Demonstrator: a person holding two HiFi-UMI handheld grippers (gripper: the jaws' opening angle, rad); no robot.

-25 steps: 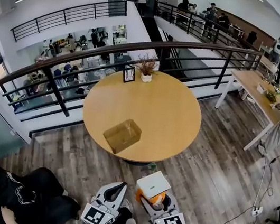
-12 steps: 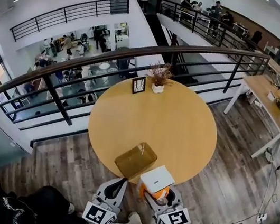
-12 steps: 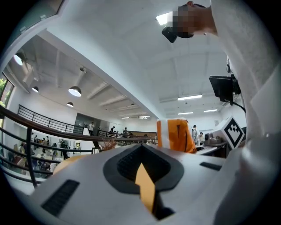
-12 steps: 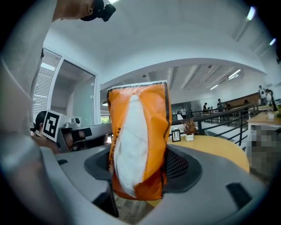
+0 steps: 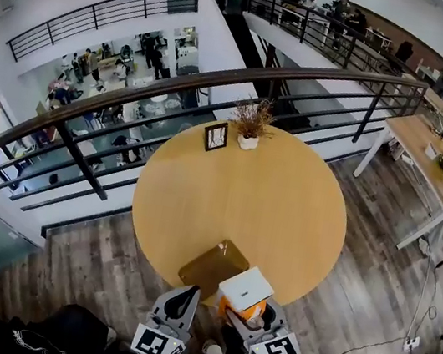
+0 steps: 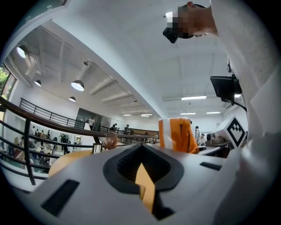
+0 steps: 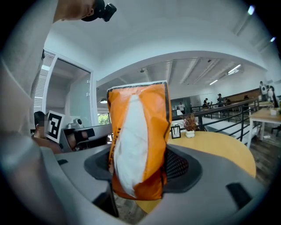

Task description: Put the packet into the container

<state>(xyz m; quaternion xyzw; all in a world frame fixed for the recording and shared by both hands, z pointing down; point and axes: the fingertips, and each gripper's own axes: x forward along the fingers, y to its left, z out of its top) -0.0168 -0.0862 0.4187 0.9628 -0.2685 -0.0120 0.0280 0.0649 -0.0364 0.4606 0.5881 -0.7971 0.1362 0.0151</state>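
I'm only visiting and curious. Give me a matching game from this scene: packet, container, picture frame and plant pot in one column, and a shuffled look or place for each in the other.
Things:
1. packet
2. container
3. picture frame
4. plant pot

Descriptions:
A. white, at the far edge of the table
B. see-through amber, at the table's near edge
C. orange and white, held between the fingers of the right gripper
D. dark-rimmed, standing upright

Pairs: 1-C, 2-B, 3-D, 4-A

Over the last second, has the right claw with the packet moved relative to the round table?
Yes. The right claw carried the packet forward from over the floor to the round table's near edge, beside the container.
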